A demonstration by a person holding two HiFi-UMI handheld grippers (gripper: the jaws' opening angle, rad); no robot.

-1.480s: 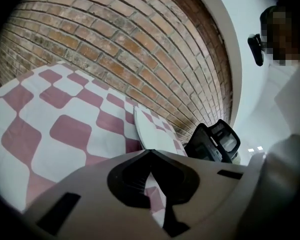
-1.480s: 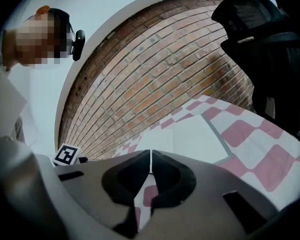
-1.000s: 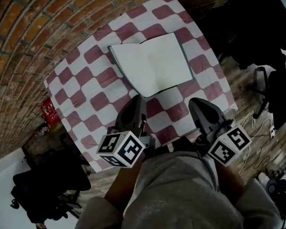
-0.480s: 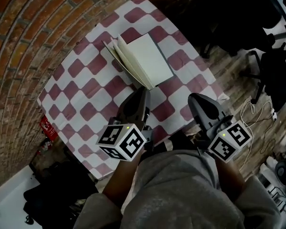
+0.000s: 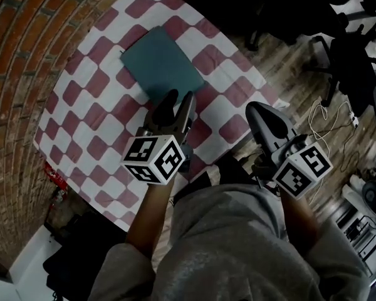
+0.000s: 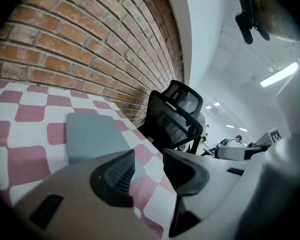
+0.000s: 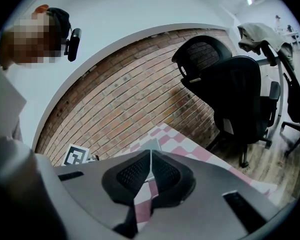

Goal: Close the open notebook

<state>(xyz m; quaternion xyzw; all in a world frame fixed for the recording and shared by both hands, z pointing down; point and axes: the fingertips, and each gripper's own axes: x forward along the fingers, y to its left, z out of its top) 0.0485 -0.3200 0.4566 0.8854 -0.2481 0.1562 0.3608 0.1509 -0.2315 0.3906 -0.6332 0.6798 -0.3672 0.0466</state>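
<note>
The notebook (image 5: 161,64) lies closed on the red-and-white checked table (image 5: 88,115), teal cover up. In the left gripper view the notebook (image 6: 92,134) sits flat just beyond the jaws. My left gripper (image 5: 175,103) hovers at the notebook's near edge. Its jaws are opening, and nothing is between them (image 6: 147,166). My right gripper (image 5: 258,113) hangs over the table's near right edge, apart from the notebook. Its two pads meet in the right gripper view (image 7: 151,171), with nothing held.
A brick wall (image 5: 25,36) runs along the table's far left side. Black office chairs (image 5: 354,61) stand on the wood floor at the right, with cables (image 5: 319,115) beside them. Another black chair (image 6: 175,116) stands past the table's far end.
The notebook went from lying open, to half folded, to closed with its teal cover up. The left gripper's jaws have parted. Both grippers shifted over the table.
</note>
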